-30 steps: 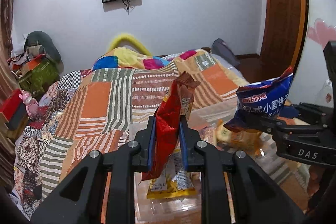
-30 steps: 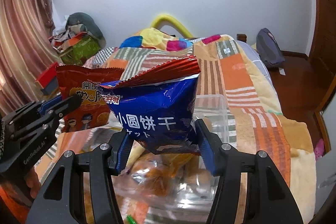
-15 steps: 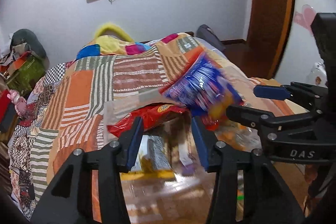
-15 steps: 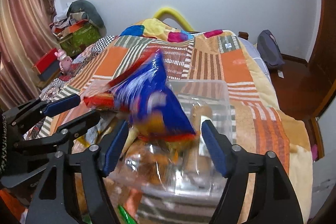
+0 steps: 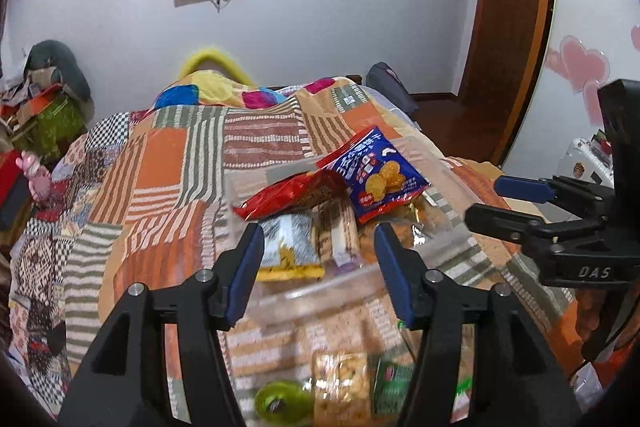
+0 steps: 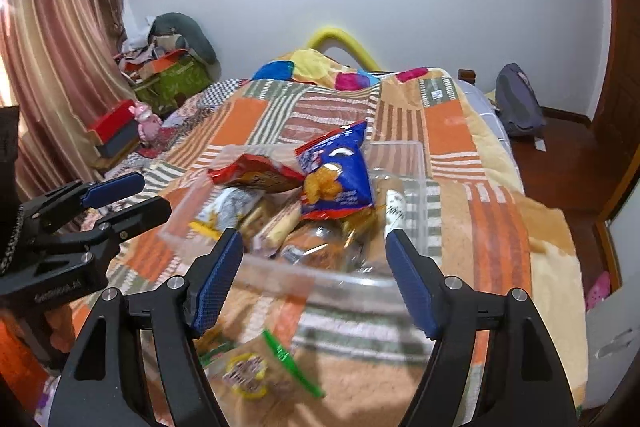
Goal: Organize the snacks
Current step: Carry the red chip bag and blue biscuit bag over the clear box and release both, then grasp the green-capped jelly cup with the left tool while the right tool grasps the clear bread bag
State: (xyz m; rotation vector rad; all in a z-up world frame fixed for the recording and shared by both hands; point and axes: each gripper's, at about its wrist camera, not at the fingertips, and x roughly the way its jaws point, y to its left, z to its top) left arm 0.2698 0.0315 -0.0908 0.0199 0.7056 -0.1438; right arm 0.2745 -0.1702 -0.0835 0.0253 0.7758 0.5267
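A clear plastic bin (image 5: 320, 287) (image 6: 416, 183) sits on the patchwork bed, full of snack packs. A red bag (image 5: 288, 197) (image 6: 256, 177) and a blue biscuit bag (image 5: 380, 179) (image 6: 336, 175) lie loose on top of the pile. My left gripper (image 5: 319, 235) (image 6: 120, 199) hovers at the bin's near rim, its jaws opening and nothing between them. My right gripper (image 6: 314, 237) (image 5: 516, 203) hangs beside it on the right, jaws also opening and holding nothing.
Loose packs lie on the blanket in front of the bin: a peanut pack (image 5: 340, 387), a green round pack (image 5: 280, 401), a green-edged pack (image 6: 256, 371). The bed's right edge drops to a wooden floor (image 6: 560, 163). Boxes and clutter (image 6: 168, 79) stand at the left.
Both grippers let go of their bags, red from the left and blue from the right. The bags dropped onto the bin's pile. Both grippers drew back toward me and opened.
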